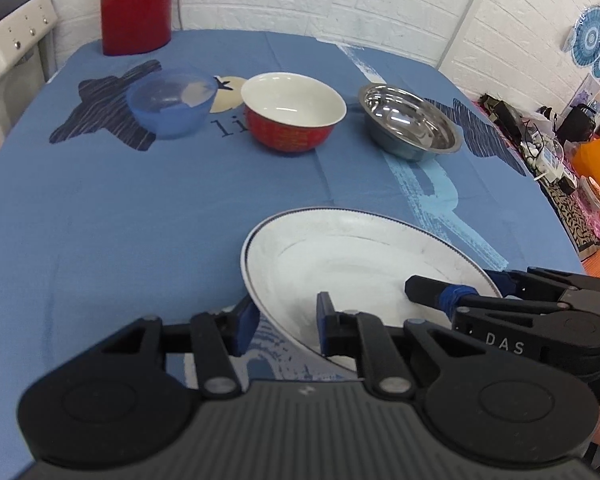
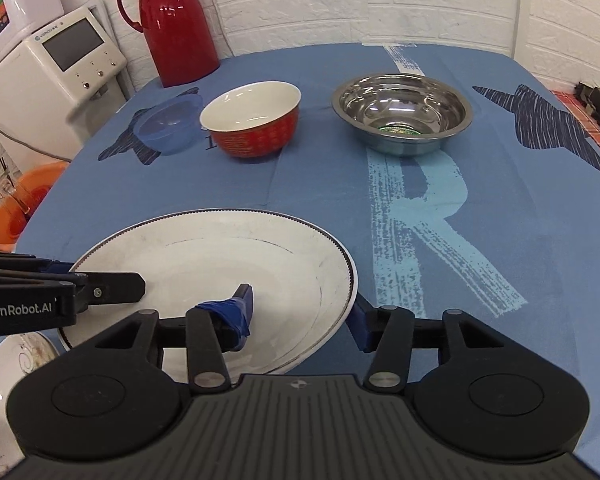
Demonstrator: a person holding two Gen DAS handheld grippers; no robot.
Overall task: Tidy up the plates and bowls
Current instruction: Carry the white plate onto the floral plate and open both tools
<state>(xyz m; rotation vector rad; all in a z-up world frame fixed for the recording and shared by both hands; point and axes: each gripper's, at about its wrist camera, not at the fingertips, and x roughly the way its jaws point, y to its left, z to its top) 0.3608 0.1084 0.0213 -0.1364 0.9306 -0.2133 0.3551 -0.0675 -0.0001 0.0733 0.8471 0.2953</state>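
Across the blue tablecloth (image 2: pixel 500 200), from left to right, a blue plastic bowl (image 2: pixel 170 124), a red bowl (image 2: pixel 256 124) and a steel bowl (image 2: pixel 402 112) are lined up, apart from one another, with bare cloth between them and the white plate (image 2: pixel 220 272) nearer the cameras. The plate's left rim is straddled by the left gripper (image 1: pixel 286 320), its right rim by the right gripper (image 2: pixel 302 312); whether the pads press the rim cannot be told. "GenRobot.AI" and "DAS" are printed on the grippers. A patterned plate (image 2: pixel 16 368) is cut off at the lower left edge. A red thermos (image 2: pixel 172 20) is set by the far table edge.
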